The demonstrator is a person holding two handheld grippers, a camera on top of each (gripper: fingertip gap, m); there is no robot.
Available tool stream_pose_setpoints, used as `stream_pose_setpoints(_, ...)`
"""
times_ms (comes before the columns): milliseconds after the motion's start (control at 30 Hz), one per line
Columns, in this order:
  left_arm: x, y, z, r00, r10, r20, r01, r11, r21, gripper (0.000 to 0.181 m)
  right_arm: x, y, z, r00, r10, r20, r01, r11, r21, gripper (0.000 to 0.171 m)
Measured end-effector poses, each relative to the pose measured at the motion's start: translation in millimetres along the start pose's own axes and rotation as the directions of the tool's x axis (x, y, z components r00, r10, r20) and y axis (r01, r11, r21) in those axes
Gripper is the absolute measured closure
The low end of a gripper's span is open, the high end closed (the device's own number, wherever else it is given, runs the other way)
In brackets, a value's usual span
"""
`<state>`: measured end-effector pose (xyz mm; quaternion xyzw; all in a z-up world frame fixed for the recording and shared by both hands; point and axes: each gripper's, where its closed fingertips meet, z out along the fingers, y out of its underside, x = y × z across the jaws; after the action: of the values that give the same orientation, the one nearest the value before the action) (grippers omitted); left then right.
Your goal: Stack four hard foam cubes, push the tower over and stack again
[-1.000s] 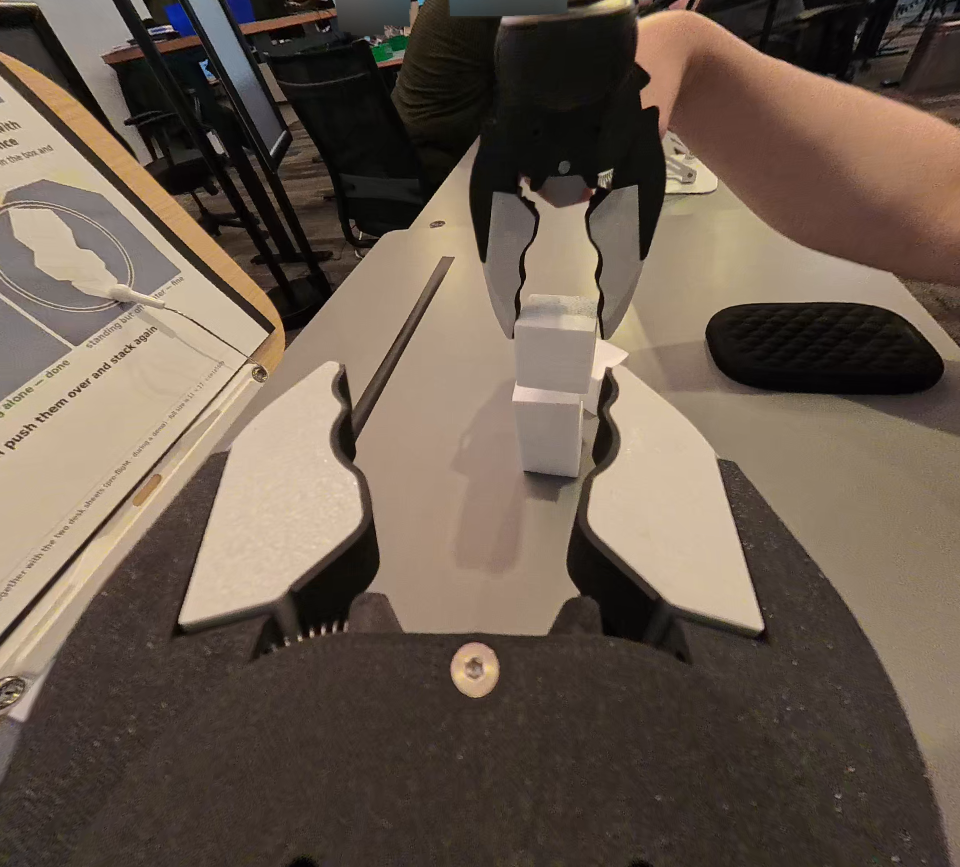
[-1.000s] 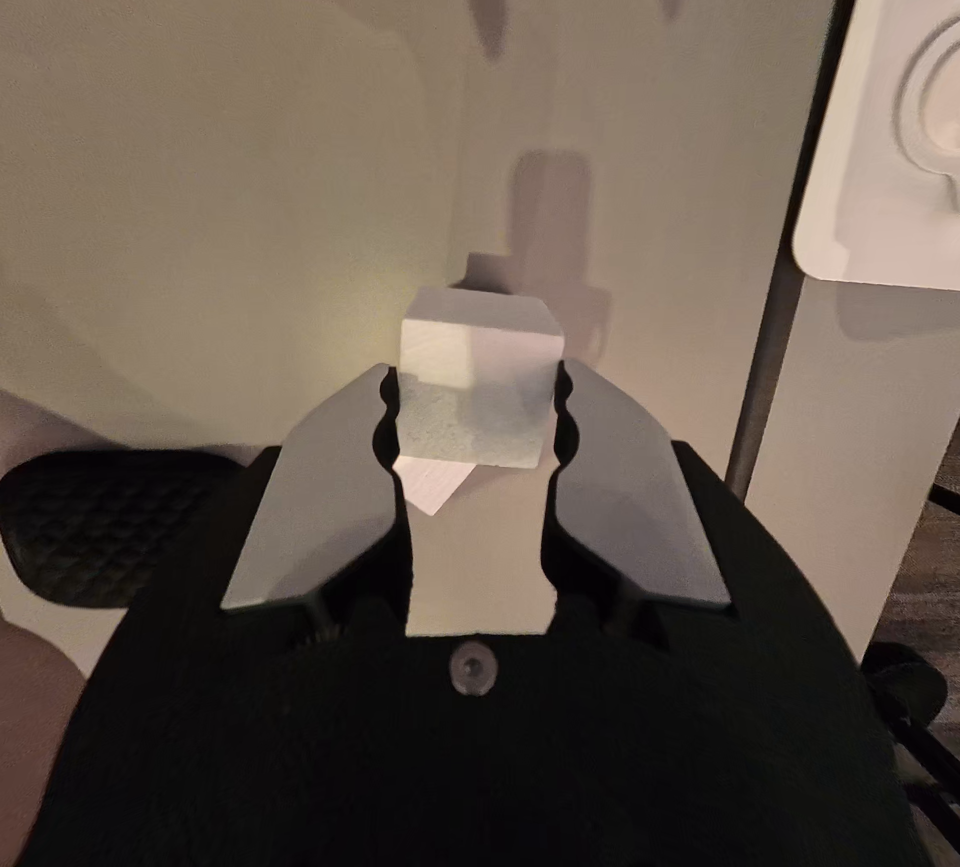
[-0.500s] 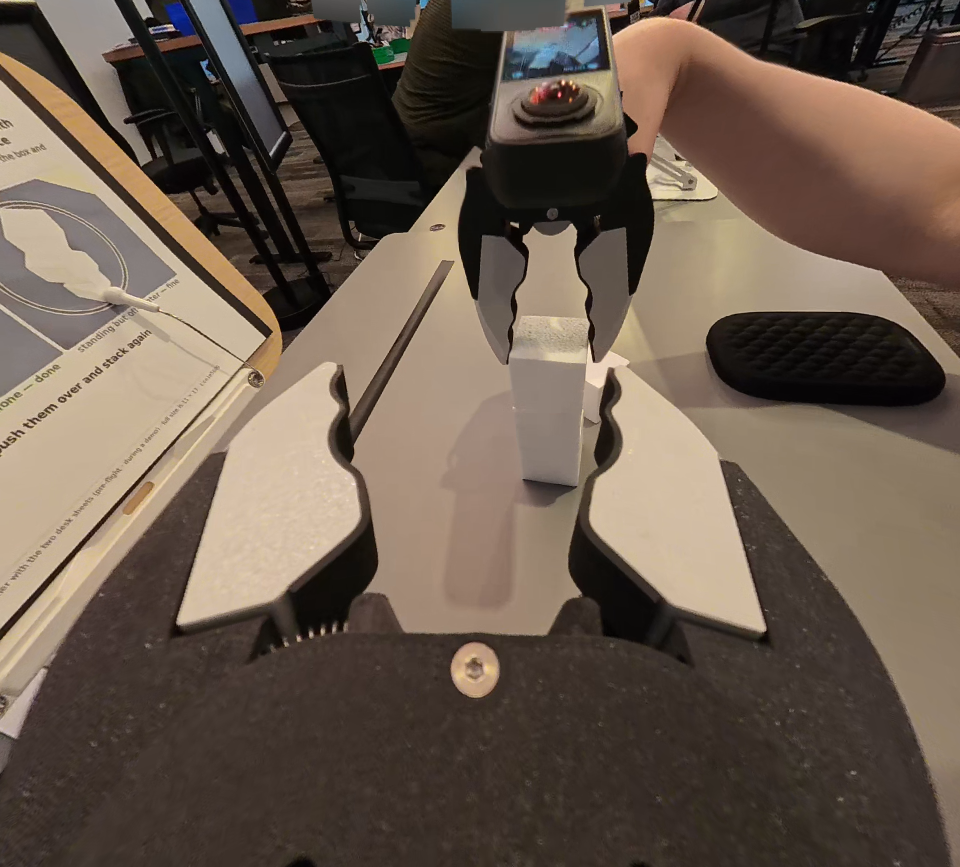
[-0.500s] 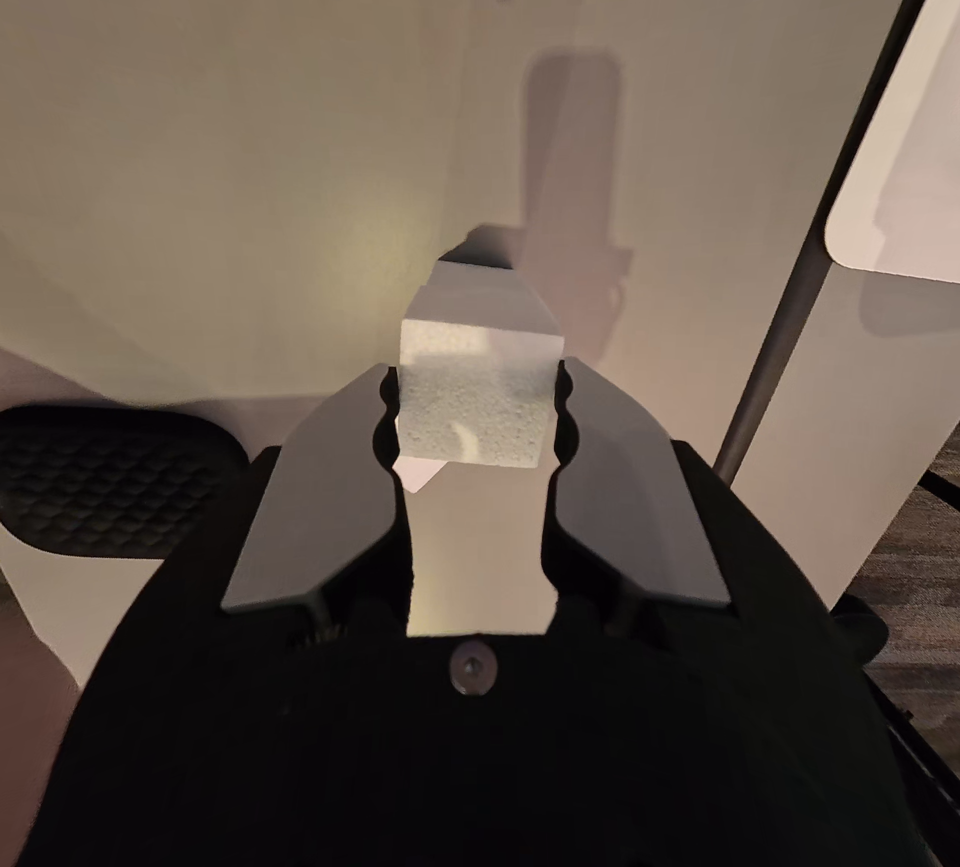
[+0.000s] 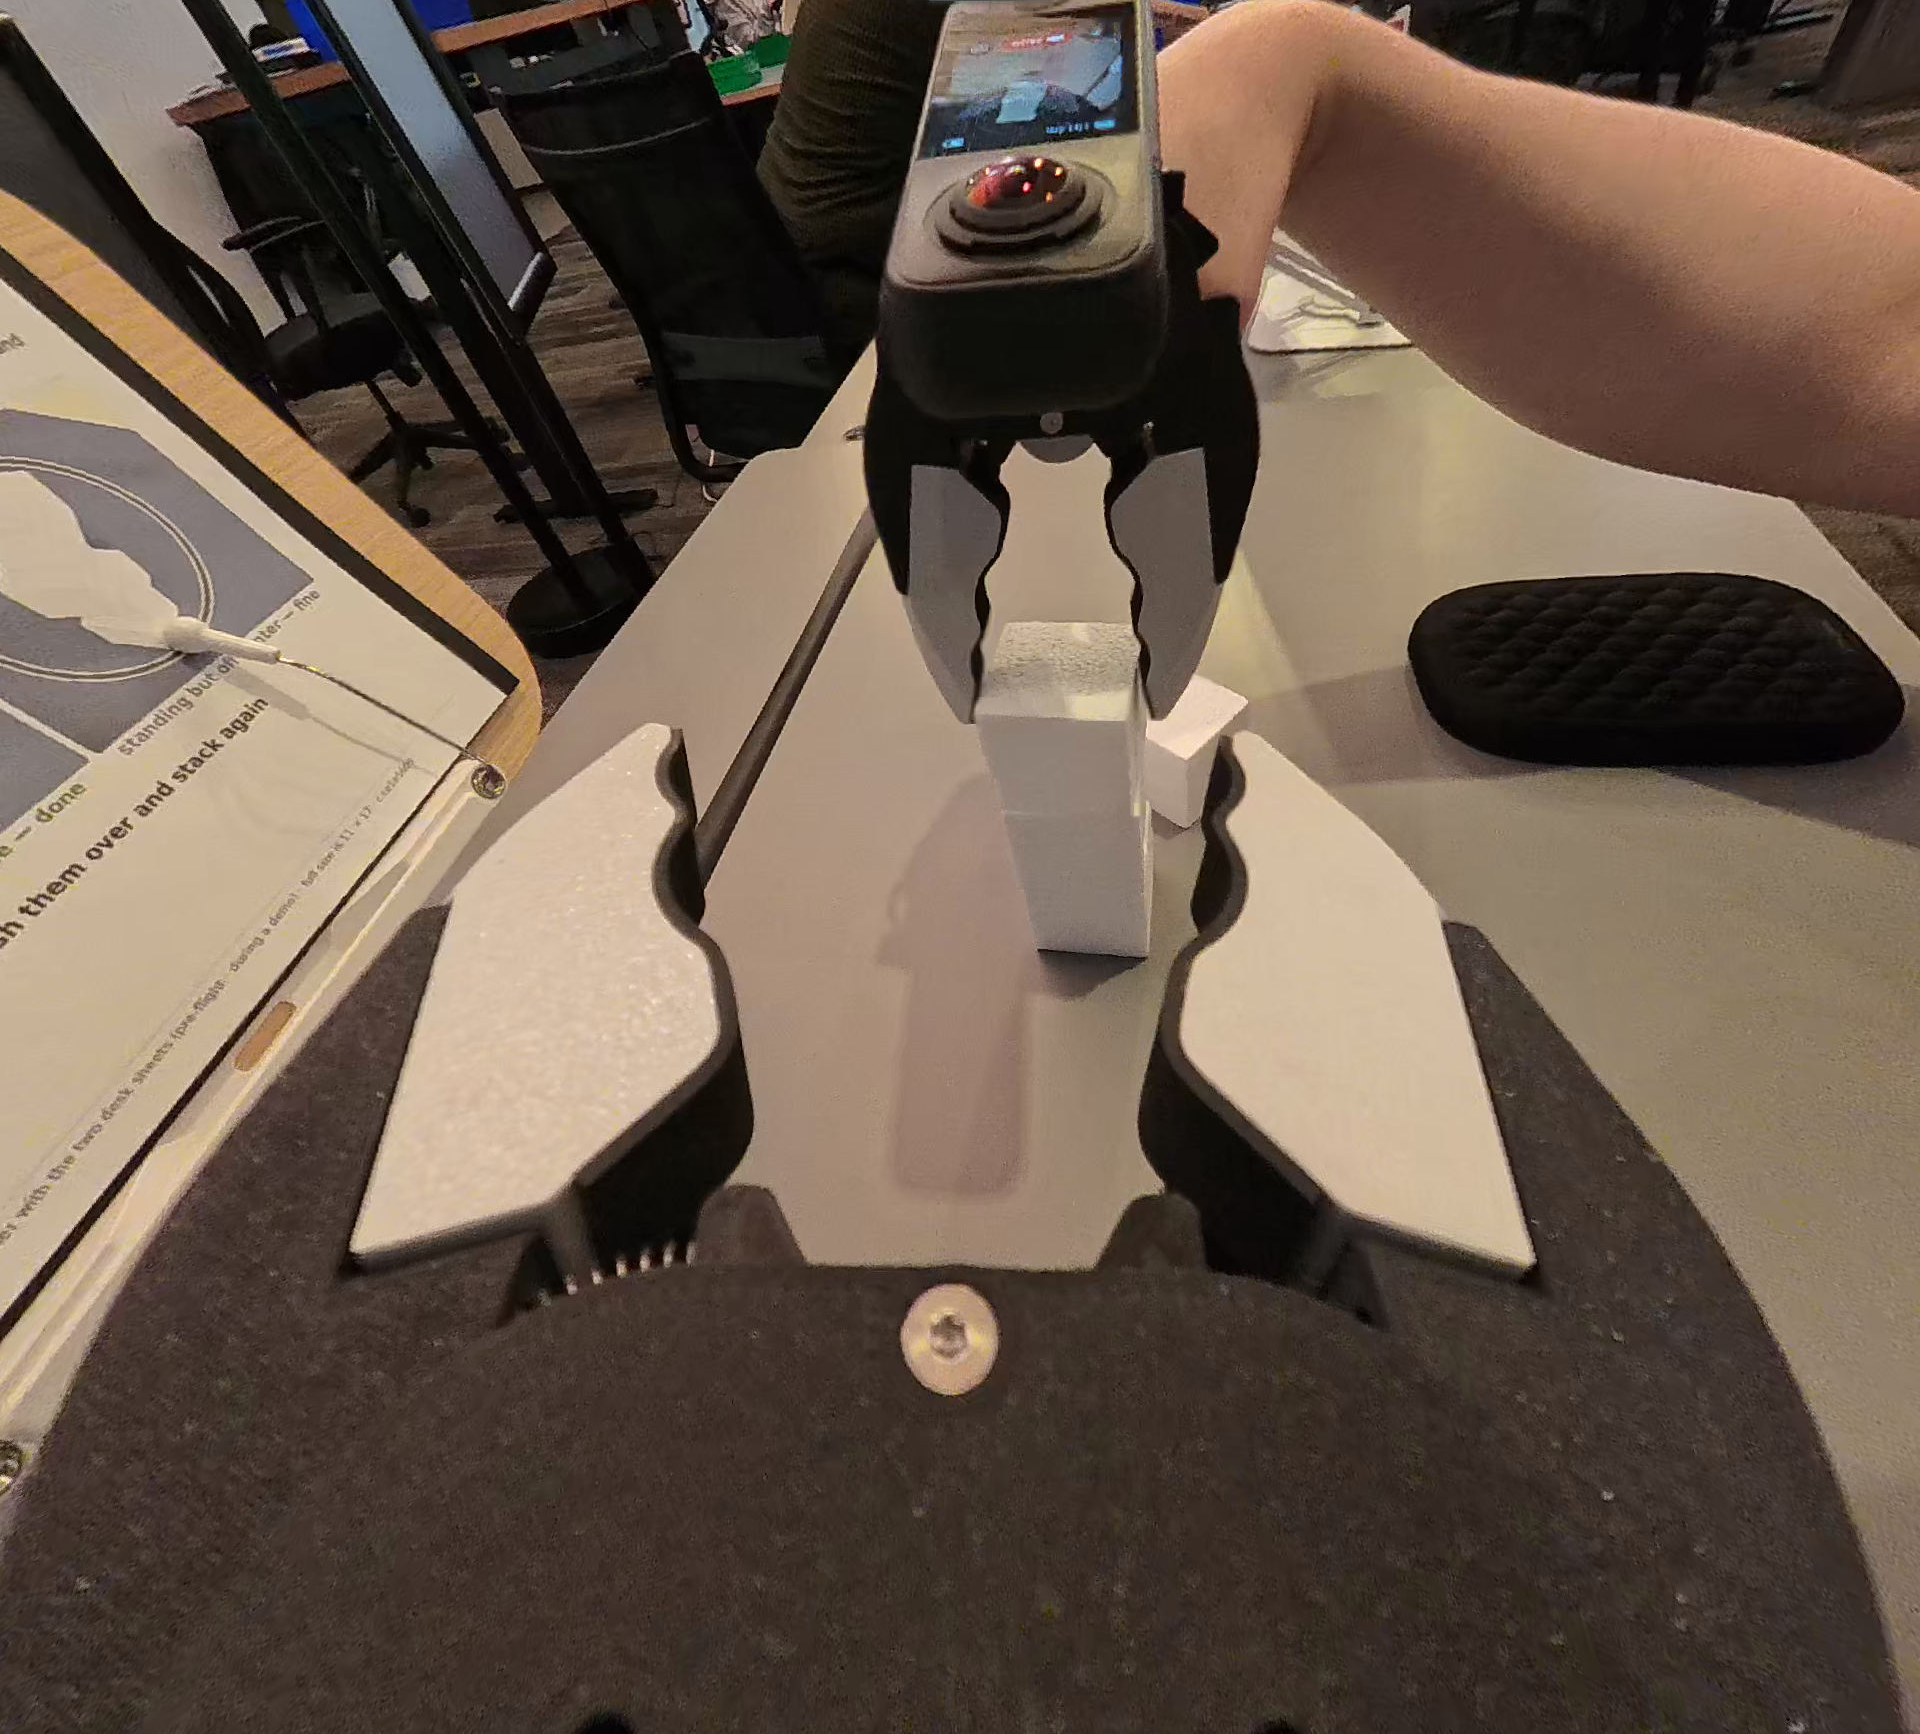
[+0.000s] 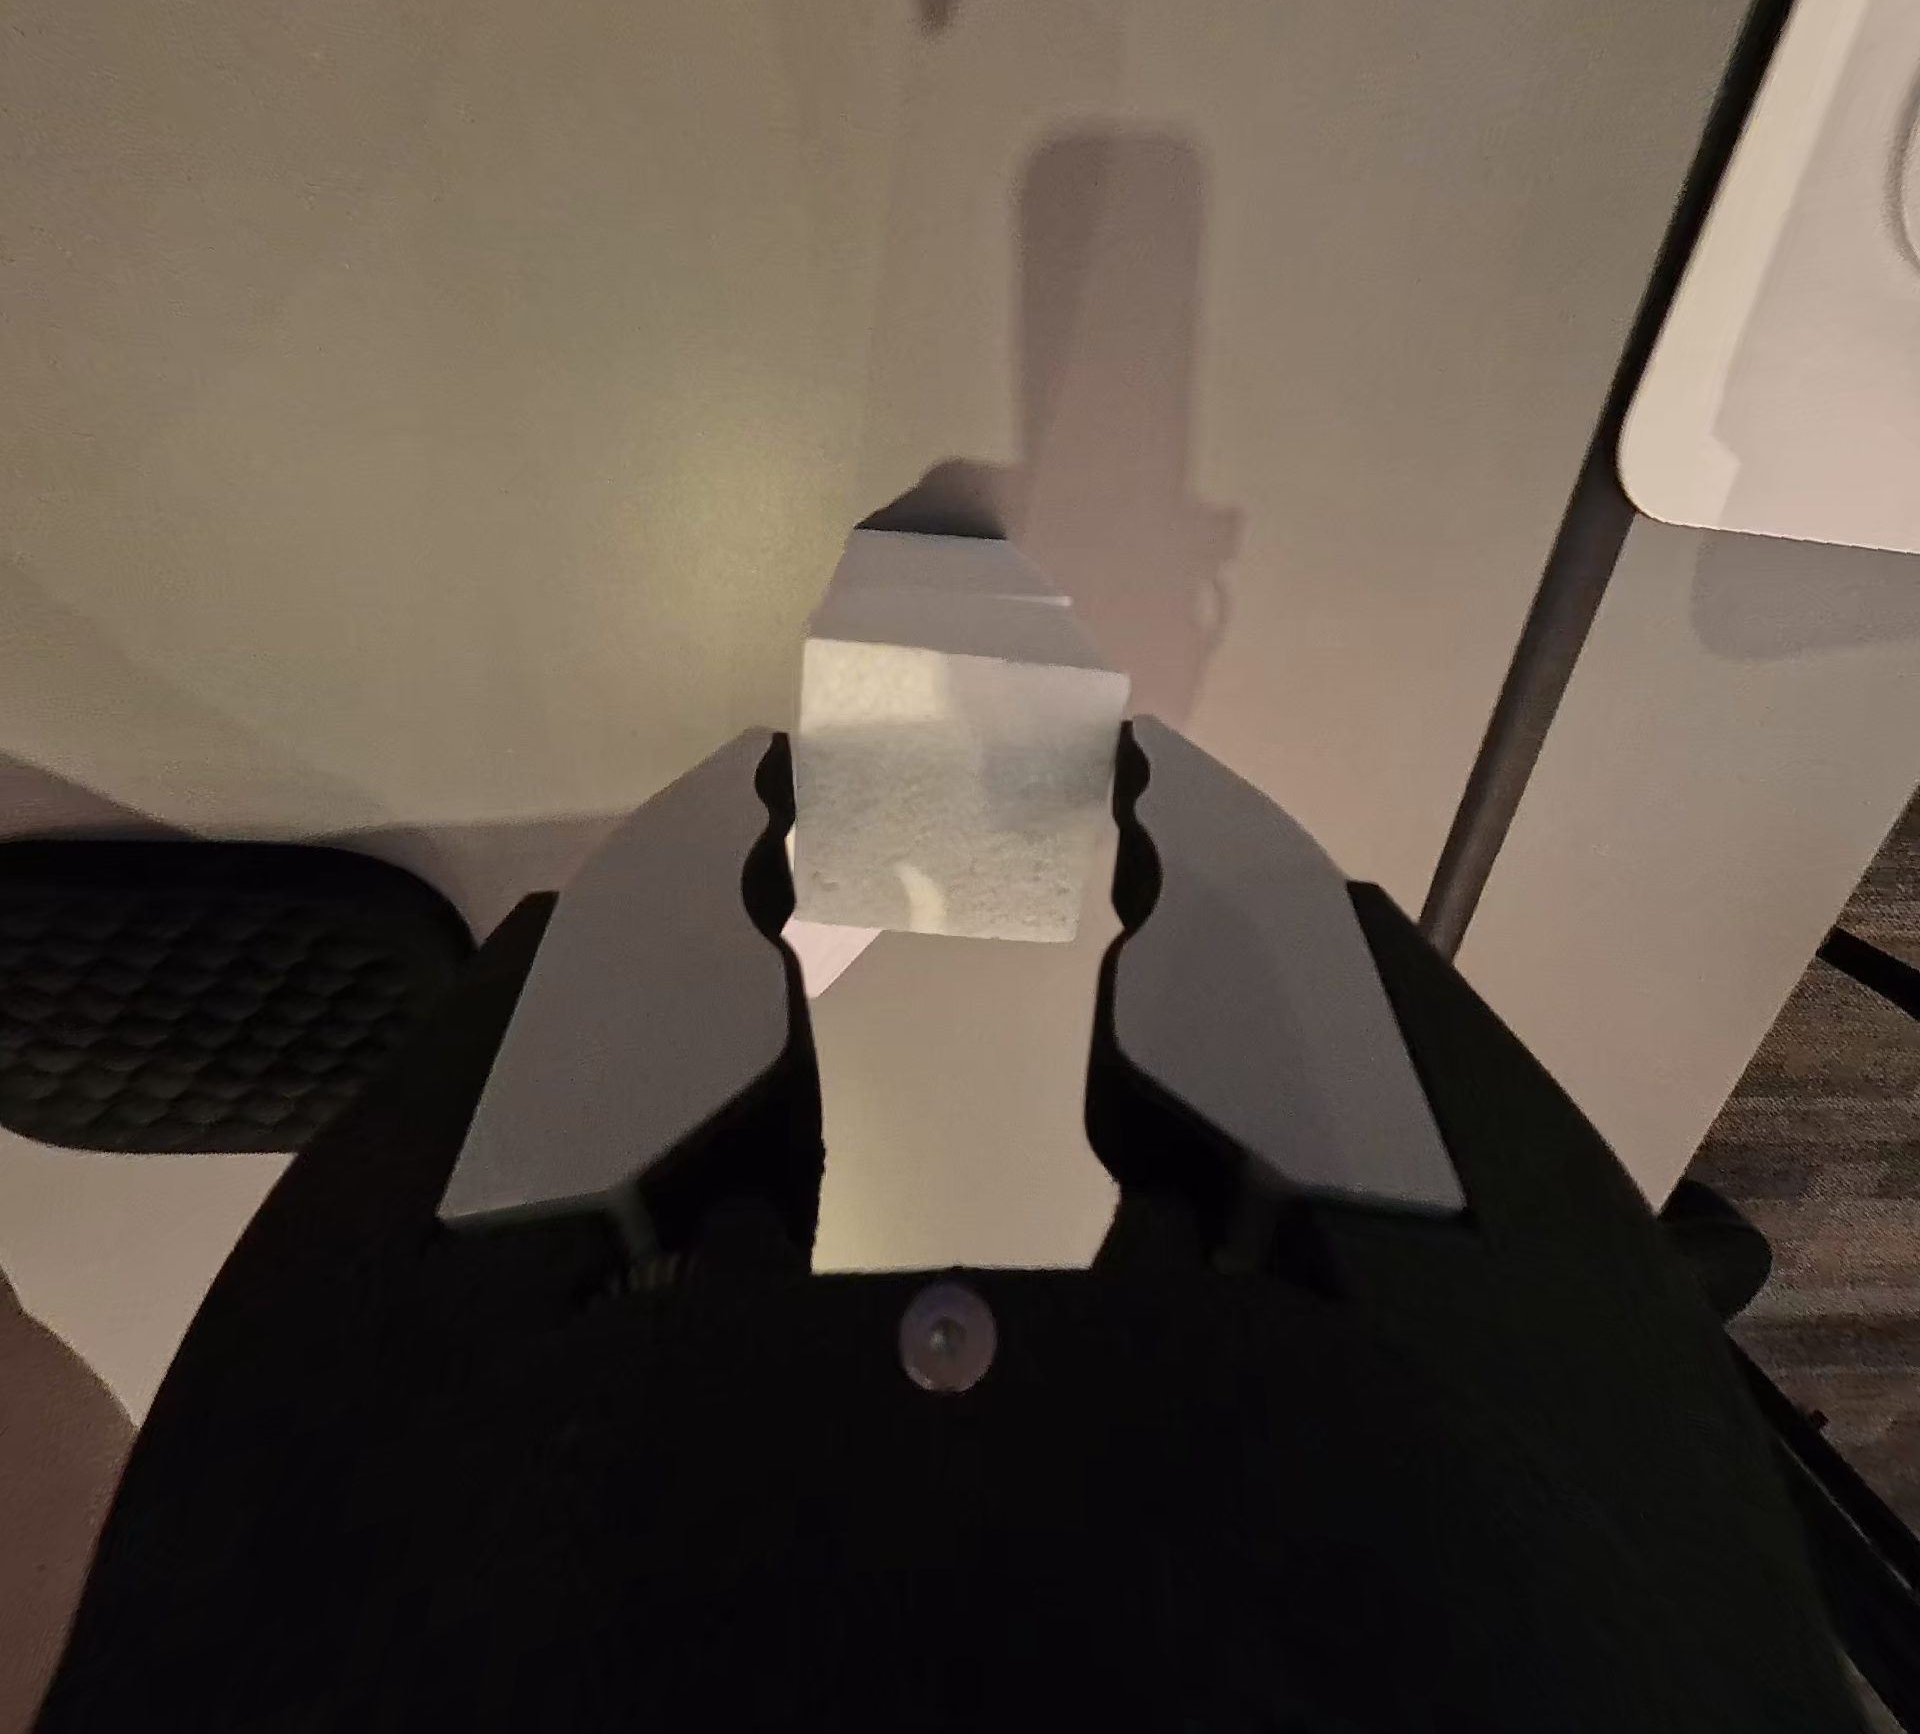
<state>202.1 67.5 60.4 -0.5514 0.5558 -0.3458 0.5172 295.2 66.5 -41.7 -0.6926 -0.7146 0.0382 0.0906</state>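
Observation:
Two white foam cubes stand stacked on the grey table (image 5: pixel 1558 905). The top cube (image 5: pixel 1055 739) sits square on the lower cube (image 5: pixel 1086 884). My right gripper (image 5: pixel 1062 710) comes down from above and is shut on the top cube (image 6: pixel 951 822), a finger on each side. A third cube (image 5: pixel 1190 749) lies on the table just behind and to the right of the stack; a corner of it shows in the right wrist view (image 6: pixel 821 957). My left gripper (image 5: pixel 945 739) is open and empty, low in front of the stack. No fourth cube shows.
A black quilted pad (image 5: pixel 1652 676) lies on the table to the right of the stack. A wooden board with a printed sheet (image 5: pixel 208 801) leans at the left. A dark slot (image 5: pixel 790 697) runs along the table. Chairs and stands are beyond the table edge. Spacing between my two grippers at the tips: around 15 cm.
My right gripper has lowered the top cube from slightly askew to square on the lower cube and tilted its camera end toward me. My left gripper has stayed still.

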Motion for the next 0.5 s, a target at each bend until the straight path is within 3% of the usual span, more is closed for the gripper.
stream_pose_setpoints(133, 1, 1, 1, 1.000, 0.002, 0.000, -0.002, 1.000, -0.012, 0.086, 5, 2, -5, 0.997, 0.032, -0.065, -0.030, 0.999, 0.039, 0.103)
stream_pose_setpoints(267, 0, -2, -4, 1.000, 0.001, 0.006, -0.001, 1.000, 0.009, 0.086, -2, -3, -39, 0.973, 0.087, -0.212, -0.017, 0.950, 0.313, 0.101)
stream_pose_setpoints(367, -2, -6, -9, 1.000, -0.007, 0.011, 0.006, 0.999, 0.037, 0.086, -11, 13, -59, 0.924, 0.250, -0.291, -0.063, 0.848, 0.527, 0.100)
stream_pose_setpoints(500, -2, -11, -14, 1.000, -0.008, 0.010, 0.007, 0.998, 0.064, 0.087, -17, 68, -23, 0.830, 0.475, -0.292, -0.223, 0.762, 0.608, 0.100)
